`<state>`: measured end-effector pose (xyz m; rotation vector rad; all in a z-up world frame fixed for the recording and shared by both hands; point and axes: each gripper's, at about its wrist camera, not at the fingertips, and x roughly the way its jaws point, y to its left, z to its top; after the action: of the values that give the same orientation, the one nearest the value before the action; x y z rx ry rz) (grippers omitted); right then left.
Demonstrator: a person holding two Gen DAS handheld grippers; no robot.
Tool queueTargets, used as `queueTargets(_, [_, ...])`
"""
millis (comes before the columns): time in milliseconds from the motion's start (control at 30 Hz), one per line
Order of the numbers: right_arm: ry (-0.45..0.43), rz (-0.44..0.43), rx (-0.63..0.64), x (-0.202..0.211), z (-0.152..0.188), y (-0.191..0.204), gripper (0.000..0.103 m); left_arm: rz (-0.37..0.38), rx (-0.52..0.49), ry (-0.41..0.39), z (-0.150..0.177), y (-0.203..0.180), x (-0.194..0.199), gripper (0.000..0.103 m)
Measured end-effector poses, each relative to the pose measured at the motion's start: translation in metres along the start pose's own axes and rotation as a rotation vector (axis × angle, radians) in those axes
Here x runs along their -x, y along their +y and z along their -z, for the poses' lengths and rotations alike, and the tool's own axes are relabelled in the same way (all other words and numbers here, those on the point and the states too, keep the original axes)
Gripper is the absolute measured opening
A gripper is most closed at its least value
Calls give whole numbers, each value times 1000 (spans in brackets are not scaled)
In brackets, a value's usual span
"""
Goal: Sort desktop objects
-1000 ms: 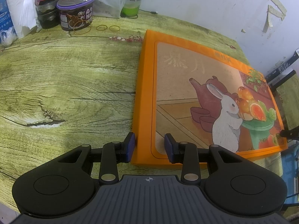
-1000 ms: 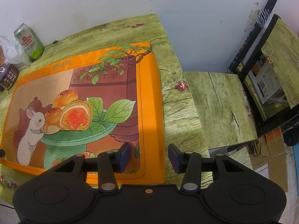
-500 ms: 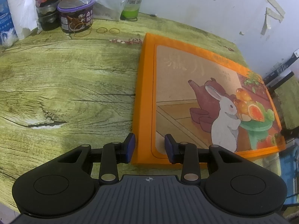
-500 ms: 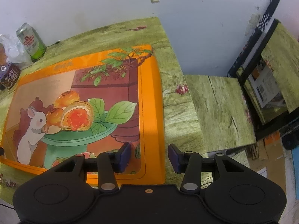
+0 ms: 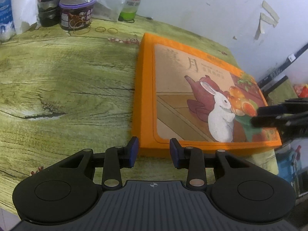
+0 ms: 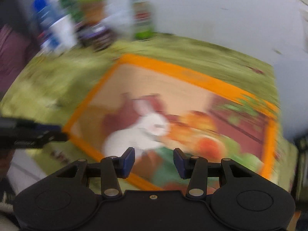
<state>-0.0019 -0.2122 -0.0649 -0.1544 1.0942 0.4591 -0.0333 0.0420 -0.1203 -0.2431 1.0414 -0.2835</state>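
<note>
Orange box (image 5: 192, 98) flat on the table (image 5: 67, 88), right of the clutter of jars (image 5: 76, 13) at the wall — likely the next thing to sort. Left gripper (image 5: 153, 150) at the box's near left corner, jaws narrow, holding nothing. Right gripper (image 6: 154, 162) over the box's front, view blurred — jaws narrowly apart, nothing between them.

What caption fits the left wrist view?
Left gripper at the near corner of an orange rabbit-print box on a wood-grain table.
</note>
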Motion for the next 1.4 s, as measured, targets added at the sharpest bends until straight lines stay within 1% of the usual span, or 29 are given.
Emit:
queueTargets(67, [17,-19,80,-10,-8,20,43,-6,7,-3,1,3,-3,35])
queueTargets(200, [47,-42,173,-25,-19,44,43,18,41,-21,3,9,-5,35])
queueTargets(467, [123,-65,265,-43,-23,66,43,60,79,-33,4,17,-8,37])
queueTargets(667, [181,-71,291,-57,-19,73,43,74,96,-38,7,21,-9,38])
queueTargets(867, [195,-64,312,-58,-17,76,44,86,119,-37,9,25,-10,39])
queueTargets(1167, [184,-79,290,-60,-16,72,44,71,112,-32,7,23,-10,42])
queueTargets(1300, [173,-92,273,-57,-18,68,43,40,99,-43,9,18,-4,41])
queueTargets(1400, [167,-78,245,-50,-21,61,43,37,116,-53,14,23,2,41])
